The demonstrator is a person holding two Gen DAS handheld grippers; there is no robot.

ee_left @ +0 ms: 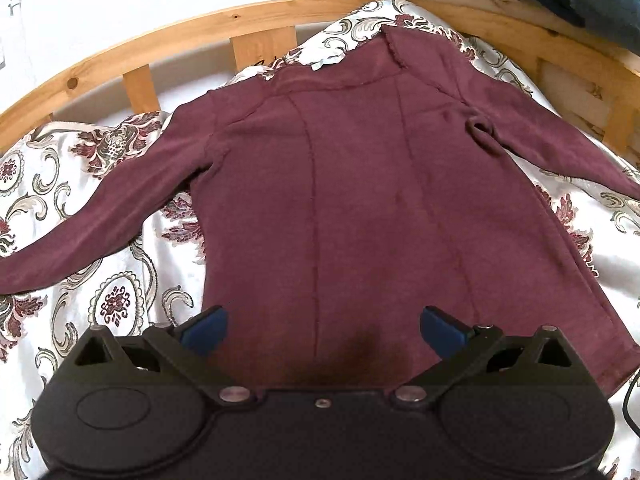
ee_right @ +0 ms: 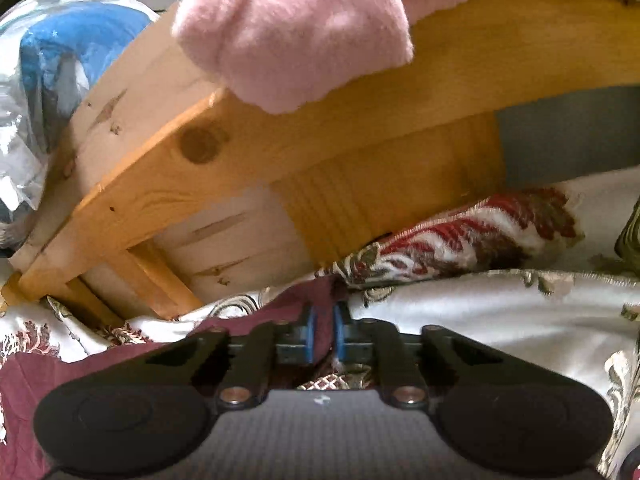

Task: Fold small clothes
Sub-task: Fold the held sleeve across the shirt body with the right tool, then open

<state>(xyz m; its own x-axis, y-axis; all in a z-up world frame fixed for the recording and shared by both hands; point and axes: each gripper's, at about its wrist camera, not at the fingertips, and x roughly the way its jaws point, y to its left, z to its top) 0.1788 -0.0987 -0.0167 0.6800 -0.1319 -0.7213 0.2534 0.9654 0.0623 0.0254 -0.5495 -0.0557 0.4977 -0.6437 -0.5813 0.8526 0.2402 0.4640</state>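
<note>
A small maroon long-sleeved top (ee_left: 360,200) lies flat, back side up, on a floral white bedspread (ee_left: 100,300), both sleeves spread out. My left gripper (ee_left: 324,328) is open and empty, its blue pads above the top's hem. In the right wrist view, my right gripper (ee_right: 323,320) is shut on the end of a maroon sleeve (ee_right: 280,316), low over the bedspread (ee_right: 480,312) beside the wooden bed frame (ee_right: 320,140).
A wooden slatted bed rail (ee_left: 200,28) curves around the far side. A pink fluffy cloth (ee_right: 288,32) hangs over the rail. A blue item in a clear plastic bag (ee_right: 52,72) lies beyond the frame. A black cable (ee_left: 630,400) lies at the right.
</note>
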